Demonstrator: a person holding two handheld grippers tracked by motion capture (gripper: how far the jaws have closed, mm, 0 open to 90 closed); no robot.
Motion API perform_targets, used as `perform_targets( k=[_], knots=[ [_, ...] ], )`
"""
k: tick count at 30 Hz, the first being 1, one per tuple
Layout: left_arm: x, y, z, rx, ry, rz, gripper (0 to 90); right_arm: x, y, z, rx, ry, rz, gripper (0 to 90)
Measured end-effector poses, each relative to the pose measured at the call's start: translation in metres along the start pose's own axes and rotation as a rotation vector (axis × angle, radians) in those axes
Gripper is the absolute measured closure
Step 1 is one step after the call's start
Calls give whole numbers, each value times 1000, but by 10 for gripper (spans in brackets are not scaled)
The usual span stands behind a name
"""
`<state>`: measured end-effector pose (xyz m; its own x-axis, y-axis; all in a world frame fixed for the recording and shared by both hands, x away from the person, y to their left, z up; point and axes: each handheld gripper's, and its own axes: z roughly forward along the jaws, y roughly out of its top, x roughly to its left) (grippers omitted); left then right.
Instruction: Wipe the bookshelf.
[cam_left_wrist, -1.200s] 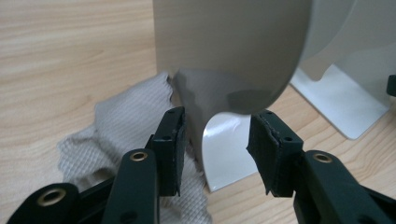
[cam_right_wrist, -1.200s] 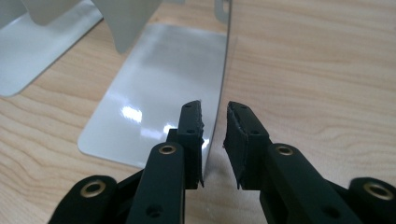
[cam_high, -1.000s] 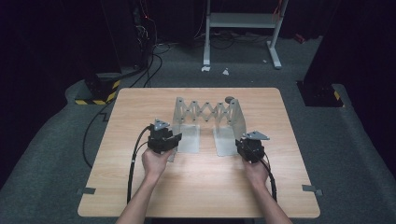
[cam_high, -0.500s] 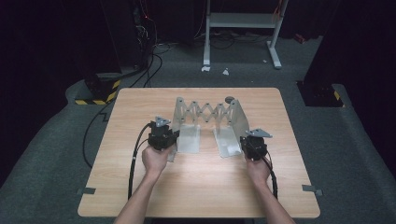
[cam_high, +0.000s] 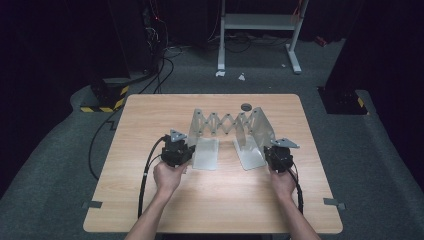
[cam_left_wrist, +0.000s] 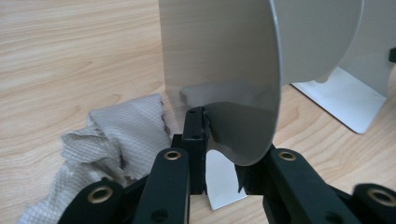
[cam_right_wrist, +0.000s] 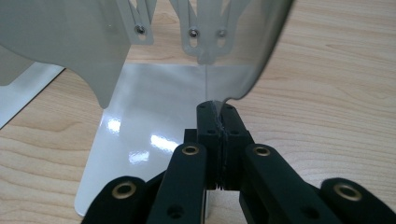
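A grey metal expanding rack stands mid-table: two L-shaped end plates joined by scissor links. My left gripper is shut on the curved front edge of the left end plate. On the other side, the right gripper pinches the thin upright edge of the right end plate. In the gripper views the left gripper and the right gripper both close tightly on sheet metal. Each plate's flat foot lies on the wood.
A crumpled grey cloth lies on the table just left of the left gripper's jaws. A small dark round disc sits behind the rack. The wooden table has open room in front; dark floor and cables surround it.
The right gripper has moved right with its end plate, and the scissor links have spread, so the rack is wider. The left gripper has stayed about where it was.
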<state>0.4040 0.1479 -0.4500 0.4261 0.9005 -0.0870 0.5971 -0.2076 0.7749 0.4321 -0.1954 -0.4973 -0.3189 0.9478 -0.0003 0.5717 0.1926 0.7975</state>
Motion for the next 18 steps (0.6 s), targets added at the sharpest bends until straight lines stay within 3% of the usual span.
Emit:
perform_targets(
  k=[2,3,4,8,10,13,15,18],
  knots=[
    [-3,-2,-1,-3,-5,1,752,-1,0,0,0,0,2,889],
    [-4,-2,-1,-3,-9,0,750,-1,0,0,1,8,4,817],
    [-4,-2,-1,-2,-11,0,750,-1,0,0,1,8,4,817],
    [-4,-3,-1,-3,-16,-2,743,2,-2,-4,12,14,-29,679],
    [-4,-4,-1,1,-19,7,730,6,-6,-8,9,-14,-45,659],
    [-5,-7,1,8,-32,15,675,10,-11,-14,9,-14,-74,653],
    [-5,-9,0,10,-39,14,606,12,-15,-23,9,17,-72,663],
    [-5,-11,-2,18,-49,28,576,15,-16,-28,15,51,-74,666]
  ],
)
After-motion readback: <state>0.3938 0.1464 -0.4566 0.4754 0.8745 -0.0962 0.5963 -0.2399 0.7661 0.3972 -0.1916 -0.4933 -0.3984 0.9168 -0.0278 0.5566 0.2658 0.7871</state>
